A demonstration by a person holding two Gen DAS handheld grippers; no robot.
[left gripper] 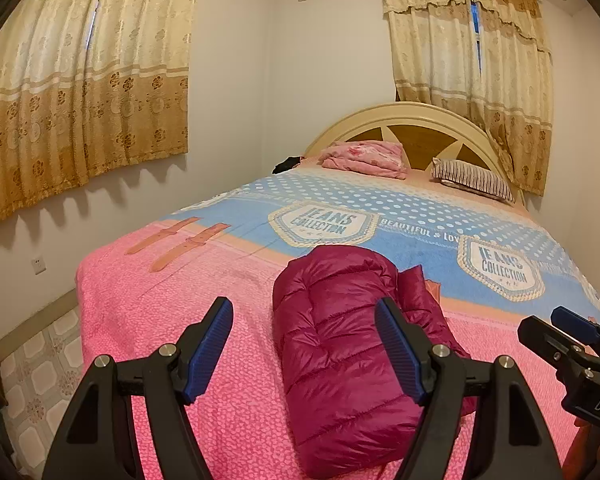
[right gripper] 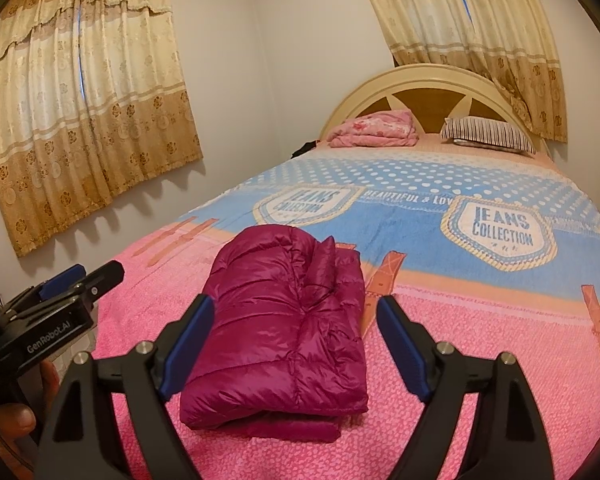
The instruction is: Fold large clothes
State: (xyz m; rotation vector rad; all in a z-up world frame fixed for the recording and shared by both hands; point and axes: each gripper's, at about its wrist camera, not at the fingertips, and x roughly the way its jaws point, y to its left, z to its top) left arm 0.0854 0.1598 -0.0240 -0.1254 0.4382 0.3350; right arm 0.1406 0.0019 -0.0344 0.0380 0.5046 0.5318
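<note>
A magenta puffer jacket [left gripper: 340, 360] lies folded into a compact bundle on the pink end of the bed; it also shows in the right wrist view [right gripper: 284, 340]. My left gripper [left gripper: 304, 344] is open and empty, held above the bed just left of the jacket. My right gripper [right gripper: 296, 344] is open and empty, held over the jacket without touching it. The right gripper shows at the right edge of the left wrist view [left gripper: 572, 340], and the left gripper shows at the left edge of the right wrist view [right gripper: 68, 288].
The bed has a pink and blue "Jeans Collection" blanket [left gripper: 380, 208]. A folded pink quilt [left gripper: 364, 158] and a striped pillow [left gripper: 472, 180] lie by the headboard [left gripper: 412, 120]. Curtains [left gripper: 80, 100] hang on the left wall. Tiled floor [left gripper: 40, 368] lies left of the bed.
</note>
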